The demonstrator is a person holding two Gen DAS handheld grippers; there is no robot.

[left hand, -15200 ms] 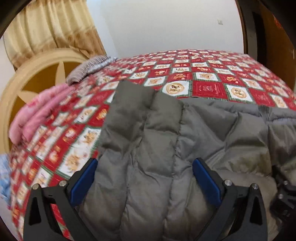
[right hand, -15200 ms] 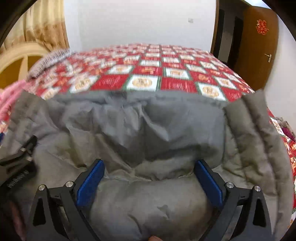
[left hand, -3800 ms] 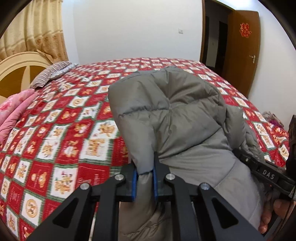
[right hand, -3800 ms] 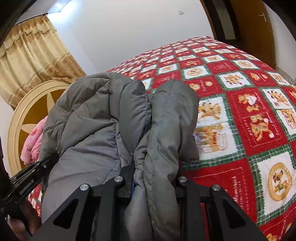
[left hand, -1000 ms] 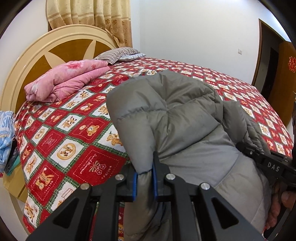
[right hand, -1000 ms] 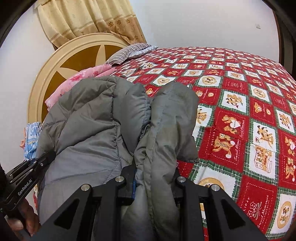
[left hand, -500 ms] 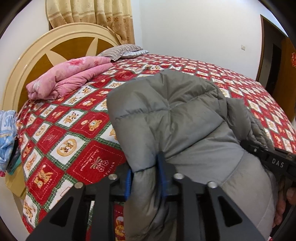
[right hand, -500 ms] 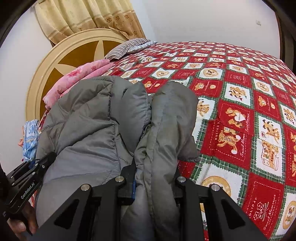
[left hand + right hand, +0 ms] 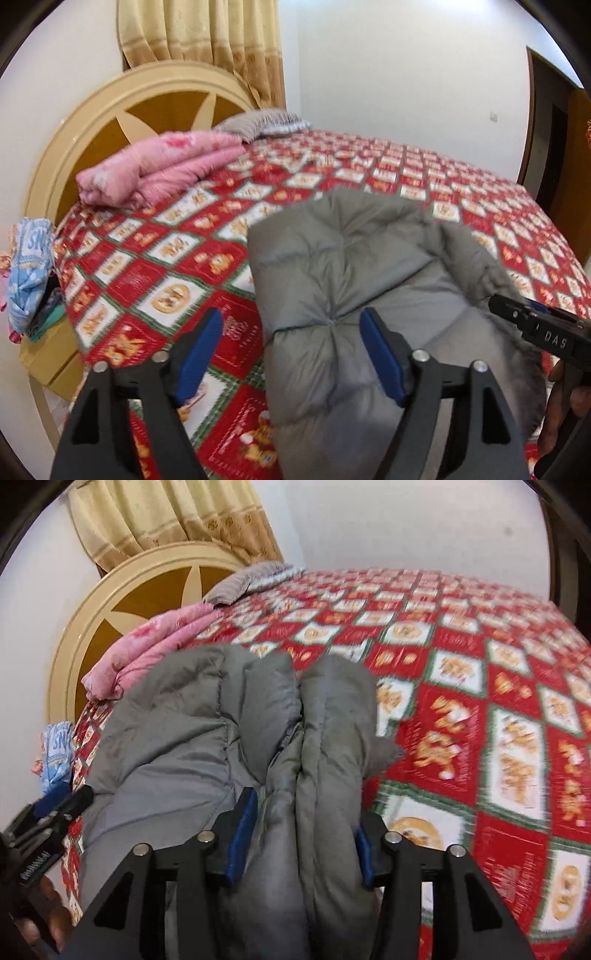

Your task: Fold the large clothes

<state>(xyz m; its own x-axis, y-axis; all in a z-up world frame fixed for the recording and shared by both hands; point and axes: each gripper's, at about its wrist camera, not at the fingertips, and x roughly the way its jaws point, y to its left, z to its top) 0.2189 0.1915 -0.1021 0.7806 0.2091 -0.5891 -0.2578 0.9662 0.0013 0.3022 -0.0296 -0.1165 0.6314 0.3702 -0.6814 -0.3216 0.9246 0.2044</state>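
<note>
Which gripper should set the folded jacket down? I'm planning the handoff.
Probably the right gripper: its blue pads sit on either side of the bunched jacket. The left gripper is wide open, jacket edge between its fingers but ungripped, above the bed.

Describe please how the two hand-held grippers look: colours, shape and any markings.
Both are black frames with triangular cut-outs and silver screw heads. Each finger carries a blue pad. The left hand-held gripper and the right hand-held gripper look alike. White letters "DAS" mark the right one's side.
</note>
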